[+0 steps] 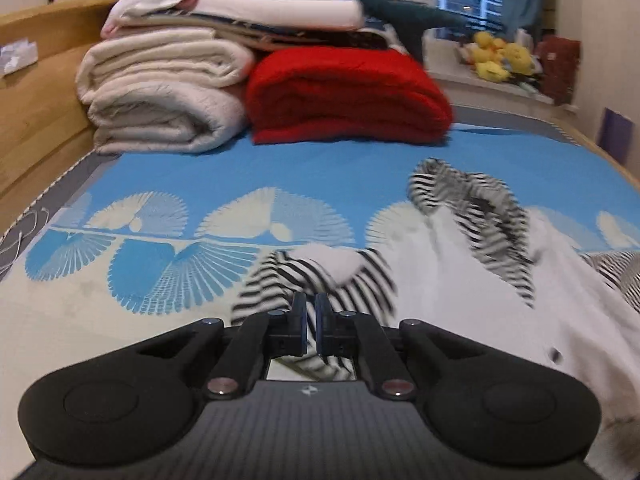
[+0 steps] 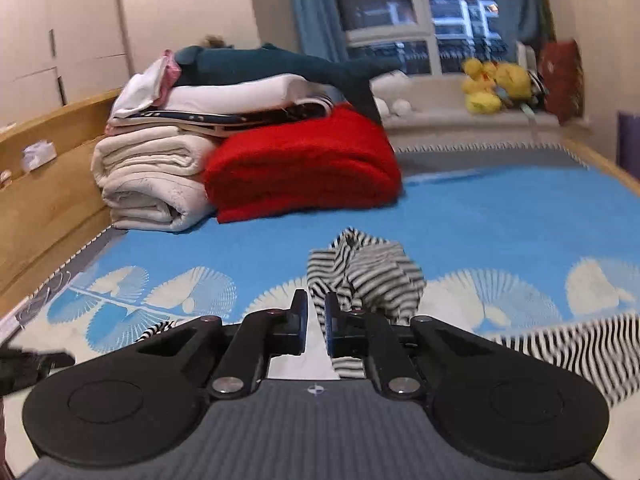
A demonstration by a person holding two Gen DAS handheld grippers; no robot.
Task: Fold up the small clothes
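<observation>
While motion blur smears both views, 1 small white garment with black-and-white striped sleeves (image 1: 460, 264) lies crumpled on the blue fan-print bedspread (image 1: 200, 184).
Its lower part is cut off behind both grippers. 2 grippers: left gripper (image 1: 311, 312) w/ jaws narrowed onto a striped sleeve; right gripper (image 2: 316, 312) narrowed onto striped fabric too. Behind: 1 folded red blanket (image 2: 304, 164), 1 cream quilt stack (image 1: 164, 96).
</observation>
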